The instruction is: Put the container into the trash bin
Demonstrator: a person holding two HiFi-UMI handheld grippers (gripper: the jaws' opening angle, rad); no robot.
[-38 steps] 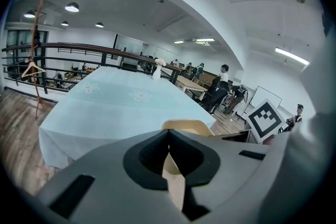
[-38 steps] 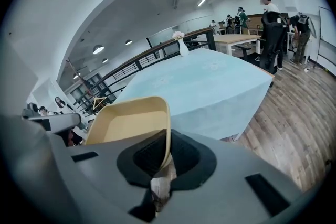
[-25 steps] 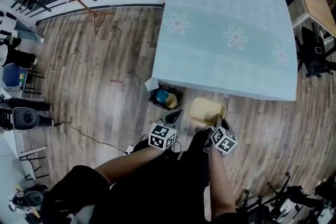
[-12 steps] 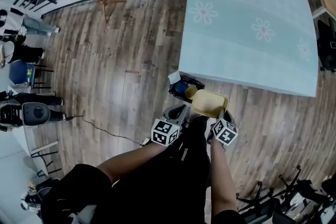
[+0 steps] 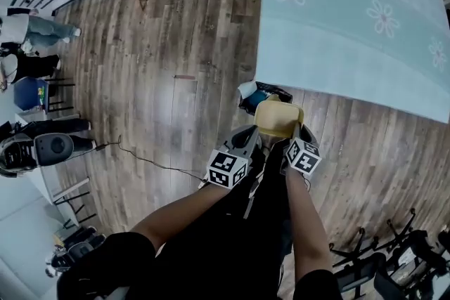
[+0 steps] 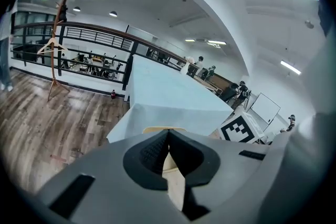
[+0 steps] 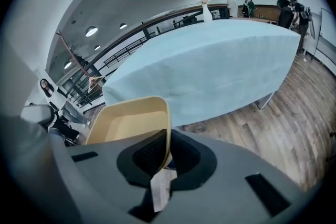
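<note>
Wood-plank floor, with a bench (image 5: 351, 31) under a pale blue daisy-print cloth. A small dark trash bin (image 5: 280, 90) stands on the floor at the foot of the bench. It already holds something blue and a white scrap.

The container (image 5: 278, 119), a shallow beige tray, is in the air just in front of the bin. In the head view its far edge overlaps the bin's near rim. It is carried two-handed.

- Right gripper (image 7: 167, 150): jaws closed on the container's side wall. A white paper tag hangs below the pads.
- Left gripper (image 6: 168, 136): jaws closed on a thin pale edge. This is probably the container's opposite wall, but that view shows only a sliver of it.

Both grippers point down towards the bin.

Risks from here:
- The container looks about as wide as the bin's mouth, so a flat drop could leave it bridging the rim or sliding to the floor.
- If the jaws let go unevenly, it would tip to one side.
- The bin sits close under the cloth's overhang, so the far edge of the container could catch on the cloth.
- The contents already in the bin may stop it seating fully.
</note>
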